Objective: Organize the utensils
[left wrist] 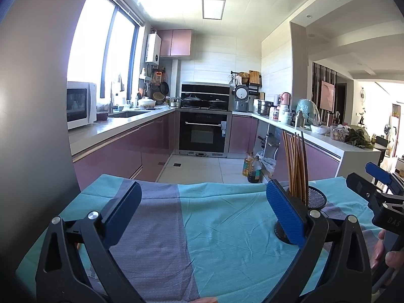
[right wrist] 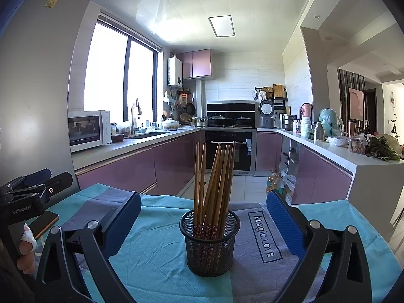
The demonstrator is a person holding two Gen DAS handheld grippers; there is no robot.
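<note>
Wooden chopsticks [right wrist: 214,184] stood in a mesh holder [right wrist: 209,247] on the cloth-covered worktop [right wrist: 156,260]. The right gripper [right wrist: 203,223] and the left gripper [left wrist: 203,213] both hung wide apart, holding nothing.

In the left wrist view the left claw's right finger [left wrist: 286,214] covers most of the mesh holder [left wrist: 317,198] (only its far rim shows), and the right claw [left wrist: 378,189] is cut by the right edge.

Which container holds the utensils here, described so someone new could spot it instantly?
Start at the table draped in a teal and grey cloth. Near its middle, just left of the printed "Magic.LOVE" label, stands the black mesh cup. It is the only wire container on the cloth, with a bundle of wooden chopsticks fanning upright out of it.
</note>
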